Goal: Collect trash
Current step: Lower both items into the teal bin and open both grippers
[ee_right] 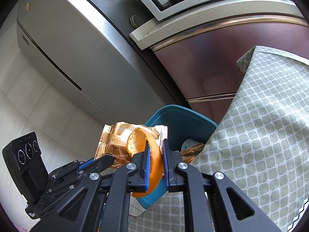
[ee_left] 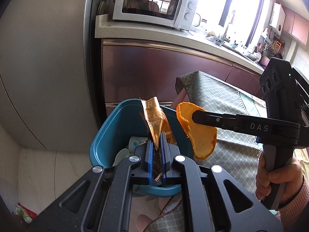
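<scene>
My left gripper (ee_left: 156, 135) is shut on a gold snack wrapper (ee_left: 153, 116) and holds it over the blue trash bin (ee_left: 110, 133). My right gripper (ee_right: 156, 145) is shut on a curved orange peel (ee_right: 155, 166). The peel (ee_left: 200, 135) hangs just right of the bin's rim in the left wrist view, held by the right gripper (ee_left: 195, 116). The bin (ee_right: 183, 121) holds a white cup (ee_right: 190, 144) and another gold wrapper (ee_right: 191, 150). In the right wrist view the held wrapper (ee_right: 115, 145) sits behind the peel, with the left gripper (ee_right: 110, 159) at lower left.
A table with a grey patterned cloth (ee_right: 260, 135) is beside the bin on the right. A grey fridge (ee_left: 44, 67) stands left. A maroon cabinet (ee_left: 154, 71) with a white microwave (ee_left: 154, 3) on its counter is behind. Some packaging (ee_left: 24, 213) lies on the floor.
</scene>
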The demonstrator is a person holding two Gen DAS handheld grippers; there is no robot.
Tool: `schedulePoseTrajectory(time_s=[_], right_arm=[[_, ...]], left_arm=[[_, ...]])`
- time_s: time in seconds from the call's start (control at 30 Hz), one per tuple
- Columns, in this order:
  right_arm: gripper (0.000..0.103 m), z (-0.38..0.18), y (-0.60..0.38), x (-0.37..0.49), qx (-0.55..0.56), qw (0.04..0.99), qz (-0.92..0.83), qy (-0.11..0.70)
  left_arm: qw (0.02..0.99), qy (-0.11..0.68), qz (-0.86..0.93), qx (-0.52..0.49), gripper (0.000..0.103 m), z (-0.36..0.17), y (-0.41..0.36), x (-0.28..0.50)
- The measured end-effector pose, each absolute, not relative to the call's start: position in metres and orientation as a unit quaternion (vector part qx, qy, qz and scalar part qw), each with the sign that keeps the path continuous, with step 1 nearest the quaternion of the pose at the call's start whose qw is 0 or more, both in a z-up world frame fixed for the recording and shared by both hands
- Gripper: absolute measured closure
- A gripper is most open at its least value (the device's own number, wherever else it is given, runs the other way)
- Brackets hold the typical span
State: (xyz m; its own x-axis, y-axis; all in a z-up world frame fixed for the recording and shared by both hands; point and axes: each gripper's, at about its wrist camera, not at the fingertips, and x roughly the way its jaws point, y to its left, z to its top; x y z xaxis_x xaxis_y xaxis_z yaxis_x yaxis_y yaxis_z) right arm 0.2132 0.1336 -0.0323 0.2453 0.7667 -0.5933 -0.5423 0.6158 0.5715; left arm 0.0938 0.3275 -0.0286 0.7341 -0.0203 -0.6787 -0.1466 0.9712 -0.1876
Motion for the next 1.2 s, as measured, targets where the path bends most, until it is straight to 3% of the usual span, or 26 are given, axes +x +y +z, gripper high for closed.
schedulePoseTrajectory(time_s=[0.73,1.2], right_arm=[[0.089,-0.047,0.157,0.219,0.111,0.783,0.403,0.461],[0.079,-0.047,0.155,0.217,0.108,0.791,0.397,0.452]], left_arm=[[0.911,0.392,0.037,-0.120,0.095,-0.048,0.328,0.106],[0.909,0.395,0.020,-0.135,0.095,-0.058,0.327,0.112]])
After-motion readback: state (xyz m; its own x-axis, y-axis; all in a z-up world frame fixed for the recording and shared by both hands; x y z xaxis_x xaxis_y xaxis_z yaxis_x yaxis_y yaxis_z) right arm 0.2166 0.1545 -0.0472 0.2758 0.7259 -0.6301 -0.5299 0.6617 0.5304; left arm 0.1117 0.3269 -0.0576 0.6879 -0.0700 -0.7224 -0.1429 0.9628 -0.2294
